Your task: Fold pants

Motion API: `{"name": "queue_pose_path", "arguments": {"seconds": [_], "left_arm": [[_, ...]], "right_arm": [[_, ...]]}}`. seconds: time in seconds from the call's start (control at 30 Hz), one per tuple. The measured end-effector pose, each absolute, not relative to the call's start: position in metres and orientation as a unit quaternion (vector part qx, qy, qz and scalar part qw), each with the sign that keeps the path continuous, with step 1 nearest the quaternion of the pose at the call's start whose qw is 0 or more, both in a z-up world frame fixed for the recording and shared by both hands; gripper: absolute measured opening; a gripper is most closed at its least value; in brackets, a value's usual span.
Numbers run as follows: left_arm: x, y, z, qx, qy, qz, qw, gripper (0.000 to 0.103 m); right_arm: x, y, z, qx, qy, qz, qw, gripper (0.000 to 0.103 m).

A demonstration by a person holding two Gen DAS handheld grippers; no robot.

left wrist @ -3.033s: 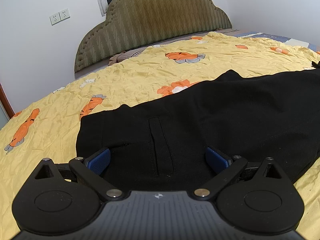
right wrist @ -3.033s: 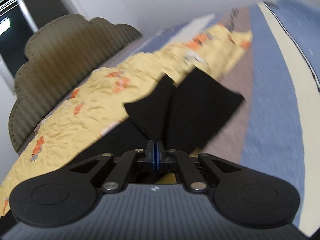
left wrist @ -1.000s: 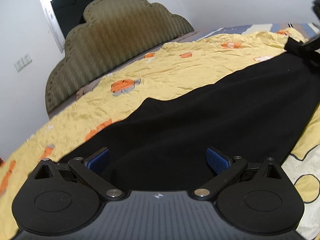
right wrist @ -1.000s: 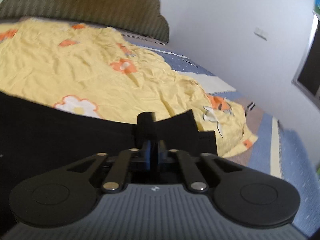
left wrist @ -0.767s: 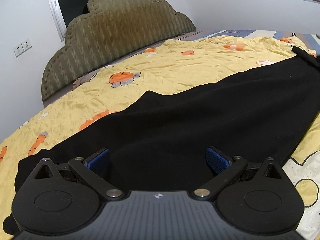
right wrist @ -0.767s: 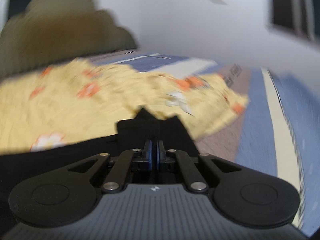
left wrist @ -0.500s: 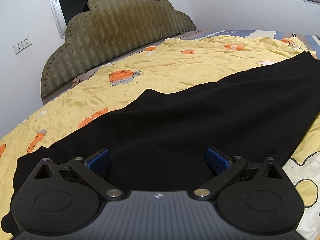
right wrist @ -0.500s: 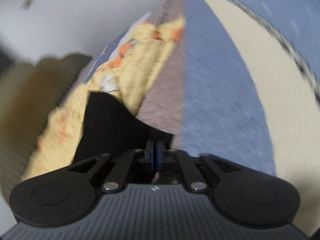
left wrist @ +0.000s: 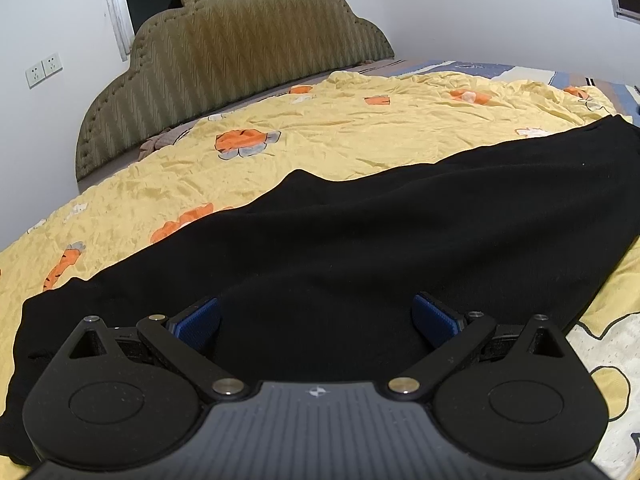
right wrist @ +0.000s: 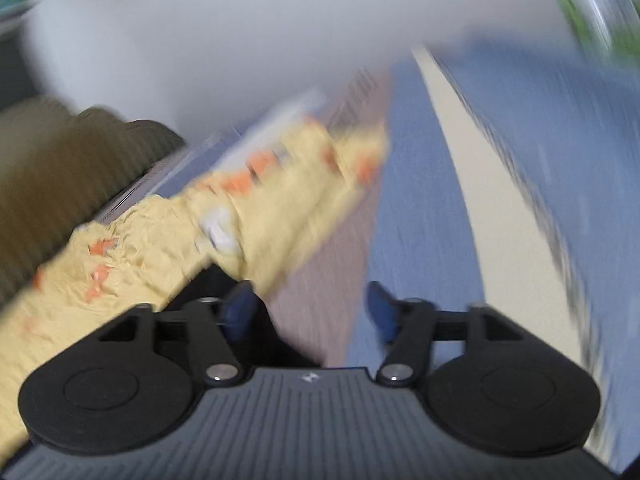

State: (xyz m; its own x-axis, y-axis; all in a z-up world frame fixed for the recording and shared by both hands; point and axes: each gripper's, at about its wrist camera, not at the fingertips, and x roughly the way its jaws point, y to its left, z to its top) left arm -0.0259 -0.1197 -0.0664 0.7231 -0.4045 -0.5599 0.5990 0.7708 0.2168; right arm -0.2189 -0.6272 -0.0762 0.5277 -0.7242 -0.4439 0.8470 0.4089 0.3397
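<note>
Black pants (left wrist: 380, 232) lie flat and stretched out across the yellow flowered bedspread (left wrist: 320, 136), running from lower left to upper right. My left gripper (left wrist: 316, 320) is open and empty, its blue pads (left wrist: 196, 320) low over the pants near their front edge. My right gripper (right wrist: 308, 312) is open and empty; the right wrist view is blurred. A small dark piece of the pants (right wrist: 212, 280) shows just beyond its left finger, at the edge of the yellow bedspread (right wrist: 168, 240).
A padded olive headboard (left wrist: 240, 48) stands at the far end of the bed. A blue, cream and brown striped sheet (right wrist: 440, 200) covers the bed beyond the bedspread. White walls stand behind, with sockets (left wrist: 44, 69) at left.
My right gripper has opened and let go of the pant leg ends it held, then swung away. The pants now lie stretched out flat. My left gripper stayed open over them.
</note>
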Motion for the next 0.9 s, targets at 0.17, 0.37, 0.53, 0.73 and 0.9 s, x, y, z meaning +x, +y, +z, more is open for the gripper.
{"name": "queue_pose_path", "arguments": {"seconds": [0.17,0.37,0.53,0.73,0.9], "left_arm": [[-0.023,-0.119,-0.066,0.187,0.255,-0.278,0.907,0.103],[-0.022,-0.117,-0.066,0.18,0.261,-0.28,0.906,0.103],[-0.021,-0.118,-0.067,0.175,0.264,-0.282,0.906,0.103],[-0.02,-0.116,-0.066,0.174,0.265,-0.282,0.906,0.103],[-0.02,-0.116,-0.067,0.171,0.267,-0.282,0.906,0.103]], "right_arm": [[-0.188,-0.677,-0.063,0.29,0.164,-0.376,0.865,0.065],[-0.166,-0.706,-0.077,0.35,0.216,-0.314,0.856,0.004],[-0.164,-0.686,-0.049,0.302,0.178,-0.305,0.885,0.003],[-0.15,-0.688,-0.032,0.247,0.197,-0.37,0.874,0.008],[-0.175,-0.68,-0.046,0.208,0.213,-0.443,0.845,0.041]]}}
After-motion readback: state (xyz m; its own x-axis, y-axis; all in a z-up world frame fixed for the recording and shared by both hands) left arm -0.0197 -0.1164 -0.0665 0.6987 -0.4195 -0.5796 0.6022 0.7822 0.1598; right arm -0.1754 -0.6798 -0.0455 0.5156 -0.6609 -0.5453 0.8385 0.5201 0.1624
